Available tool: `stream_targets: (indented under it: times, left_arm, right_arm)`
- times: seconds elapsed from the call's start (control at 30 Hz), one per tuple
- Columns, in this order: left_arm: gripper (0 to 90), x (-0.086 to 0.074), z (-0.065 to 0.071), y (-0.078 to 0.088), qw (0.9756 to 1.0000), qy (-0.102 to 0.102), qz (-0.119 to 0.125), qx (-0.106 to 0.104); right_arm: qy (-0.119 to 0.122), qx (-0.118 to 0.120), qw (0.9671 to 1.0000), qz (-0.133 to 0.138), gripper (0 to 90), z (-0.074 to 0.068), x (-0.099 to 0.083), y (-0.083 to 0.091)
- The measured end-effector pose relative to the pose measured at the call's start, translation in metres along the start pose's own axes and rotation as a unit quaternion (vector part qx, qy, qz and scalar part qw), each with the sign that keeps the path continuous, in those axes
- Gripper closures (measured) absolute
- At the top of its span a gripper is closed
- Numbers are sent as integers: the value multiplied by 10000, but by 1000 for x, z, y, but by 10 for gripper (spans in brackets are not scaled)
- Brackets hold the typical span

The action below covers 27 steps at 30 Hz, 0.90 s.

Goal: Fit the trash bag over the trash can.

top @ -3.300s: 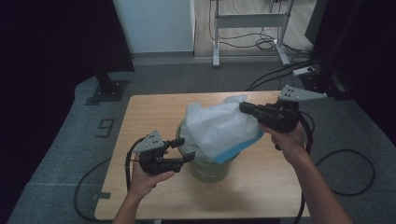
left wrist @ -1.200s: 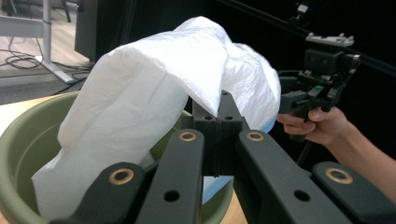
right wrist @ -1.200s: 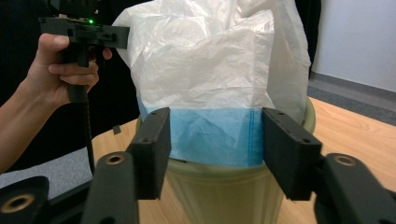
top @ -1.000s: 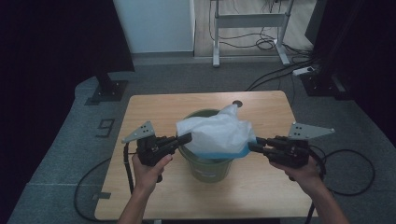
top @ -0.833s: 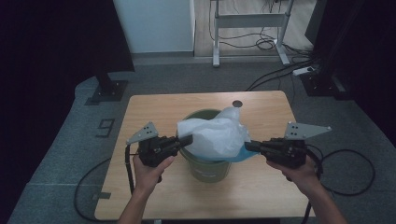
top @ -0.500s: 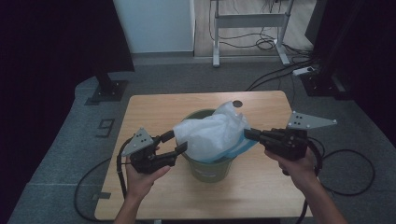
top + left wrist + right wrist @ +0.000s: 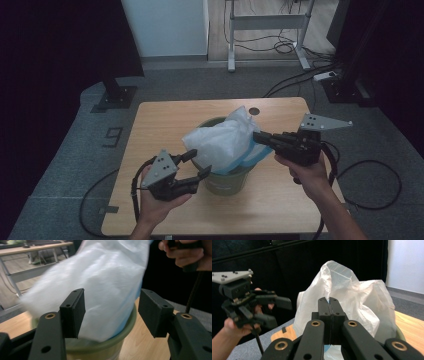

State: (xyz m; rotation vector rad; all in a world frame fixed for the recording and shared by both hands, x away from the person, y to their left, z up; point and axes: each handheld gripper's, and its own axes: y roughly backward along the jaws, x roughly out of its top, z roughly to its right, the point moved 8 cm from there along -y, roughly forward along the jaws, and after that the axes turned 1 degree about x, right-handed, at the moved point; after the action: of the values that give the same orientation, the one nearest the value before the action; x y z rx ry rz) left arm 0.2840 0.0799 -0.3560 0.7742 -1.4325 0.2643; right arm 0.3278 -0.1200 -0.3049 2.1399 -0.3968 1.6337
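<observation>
Two grippers work a white plastic liner bag [image 7: 224, 142] at a green bin [image 7: 223, 181], which stands on the near half of a wooden table [image 7: 165, 117]. The bag sits part-way in the bin: its lower portion is inside the mouth, while most of the film billows up above the rim, crumpled and leaning toward the person's left, with a blue-edged band [image 7: 252, 152] draped over the rim on the right side. The right gripper [image 7: 257, 136] is level with the top of the bag and its jaws are pressed together on the blue-edged film; in the right gripper view the pads meet with a sliver of blue between them, so the grip on the bag is confirmed. The left gripper [image 7: 196, 164] stands just beside the bin's left rim, its jaws having just been opening, now part-spread with nothing pinched; in the left gripper view the bag and the bin rim lie beyond and between the two pads [image 7: 73, 312], but neither pad presses on the film. Judgement on progress: the bag is placed in the bin and one edge is in hand, yet the mouth is not spread open and no edge is folded down over the rim all round. Remaining work, as it appears: the left gripper must take the opposite edge, the mouth must be pulled apart, the body pushed down, and the rim cuffed.
</observation>
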Motion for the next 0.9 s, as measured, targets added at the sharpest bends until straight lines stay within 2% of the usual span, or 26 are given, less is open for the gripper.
stream_targets:
  times: [0.13, 0.33, 0.47, 0.53, 0.63, 0.7, 0.8, 0.9]
  left_arm:
    - [352, 2, 7, -18, 9998, -50, -161, -104]
    - [328, 2, 8, -38, 9995, -94, -296, -109]
    - [326, 4, 11, -46, 9991, -175, -371, -55]
    - [342, 5, 10, -49, 9989, -245, -394, 45]
    - [427, 7, 9, -53, 9985, -347, -397, 126]
    - [538, 7, 8, -54, 9984, -402, -377, 125]
    - [704, 7, 9, -55, 9986, -418, -322, -53]
    - [800, 6, 9, -55, 9983, -437, -351, -183]
  right_arm:
    - [17, 36, 10000, 5, 889, -3, 0, -3]
    - [-40, 43, 10000, 7, 889, -1, -4, -3]
    - [-115, 68, 9999, 34, 889, 0, -5, -3]
    - [-123, 84, 9999, 19, 889, 0, -6, -4]
    - [-94, 106, 9999, -44, 889, -2, -9, -7]
    - [-68, 135, 9999, -82, 889, -3, -11, -10]
    - [-51, 165, 9998, -91, 889, -5, -12, -13]
    - [-31, 191, 9998, -102, 889, -6, -12, -14]
